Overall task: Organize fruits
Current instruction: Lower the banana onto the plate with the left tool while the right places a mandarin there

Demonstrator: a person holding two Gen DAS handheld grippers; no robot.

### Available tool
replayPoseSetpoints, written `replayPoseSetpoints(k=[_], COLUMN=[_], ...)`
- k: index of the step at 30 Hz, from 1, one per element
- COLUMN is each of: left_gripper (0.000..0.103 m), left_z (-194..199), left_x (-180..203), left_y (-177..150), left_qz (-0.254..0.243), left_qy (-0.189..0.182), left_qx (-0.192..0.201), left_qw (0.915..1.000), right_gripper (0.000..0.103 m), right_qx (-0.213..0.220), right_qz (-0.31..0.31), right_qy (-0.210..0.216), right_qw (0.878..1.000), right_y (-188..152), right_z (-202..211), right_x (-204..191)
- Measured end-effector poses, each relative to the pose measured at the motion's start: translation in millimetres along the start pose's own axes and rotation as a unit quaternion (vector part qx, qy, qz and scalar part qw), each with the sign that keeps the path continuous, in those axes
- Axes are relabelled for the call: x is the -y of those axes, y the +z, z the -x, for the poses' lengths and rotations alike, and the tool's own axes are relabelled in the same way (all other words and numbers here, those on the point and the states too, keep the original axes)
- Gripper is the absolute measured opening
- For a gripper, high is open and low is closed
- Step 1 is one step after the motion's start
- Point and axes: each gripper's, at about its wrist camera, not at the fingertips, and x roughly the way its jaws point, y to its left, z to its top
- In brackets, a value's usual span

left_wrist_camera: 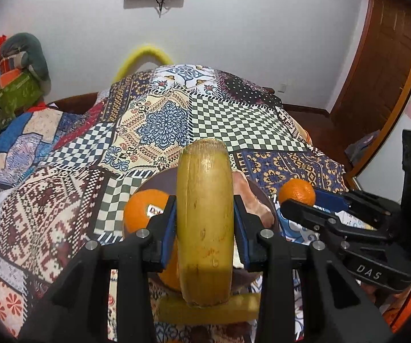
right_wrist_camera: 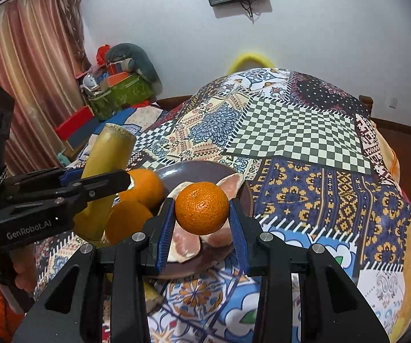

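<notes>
Yellow-green stalk (left_wrist_camera: pixel 204 223) clamped in left gripper (left_wrist_camera: pixel 204 228) hides the plate (left_wrist_camera: pixel 159 178); right gripper (right_wrist_camera: pixel 201 223) clasps a mandarin (right_wrist_camera: pixel 201 208).

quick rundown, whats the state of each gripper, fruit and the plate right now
left gripper: shut on the yellow stalk, held off the bed
yellow stalk: clamped between blue pads, cut end up
right gripper: shut on the small orange
small orange: gripped, lifted above the plate
brown plate: on the patchwork cover, holding pomelo pieces
pomelo pieces: peeled, lying on plate
large orange: resting at plate's left edge, unheld
</notes>
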Motion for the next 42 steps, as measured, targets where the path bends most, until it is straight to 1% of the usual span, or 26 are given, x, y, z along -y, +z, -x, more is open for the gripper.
replayPoseSetpoints(k=[3,9,13,18,21,25,30,36,42], left_gripper=[0.036,0.036,0.036,0.036,0.036,0.036,0.036,0.036,0.036], left_z=[-12,-35,-50,-64,-63,-58,-48,-35,-7], left_x=[-5,-11,-15,-23,-23,-19,-12,-19,-31], left_y=[7,18,19,15,13,16,18,16,10], left_qz=[0.005,0.001,0.002,0.010,0.003,0.000,-0.026,-0.009,0.004], left_qy=[-0.007,-0.003,0.008,0.011,0.009,-0.004,0.022,0.018,0.022], left_qx=[-0.011,-0.033,-0.051,-0.067,-0.062,-0.056,-0.032,-0.024,0.001], left_qw=[0.9999,0.9994,0.9986,0.9976,0.9980,0.9984,0.9989,0.9995,0.9998], right_gripper=[0.035,0.035,0.035,0.035,0.035,0.035,0.035,0.035,0.035], right_qx=[-0.003,-0.009,-0.013,-0.023,-0.029,-0.033,-0.036,-0.038,-0.046], right_qz=[0.001,0.015,0.017,0.021,0.025,0.025,0.028,0.031,0.040], right_qy=[-0.001,-0.008,-0.010,-0.009,-0.010,-0.011,-0.012,-0.012,-0.011], right_qw=[1.000,1.000,1.000,0.999,0.999,0.999,0.999,0.999,0.998], right_y=[3,10,10,9,8,7,7,9,9], right_z=[-6,-18,-24,-31,-34,-38,-39,-41,-49], right_x=[2,2,4,4,3,3,2,1,-6])
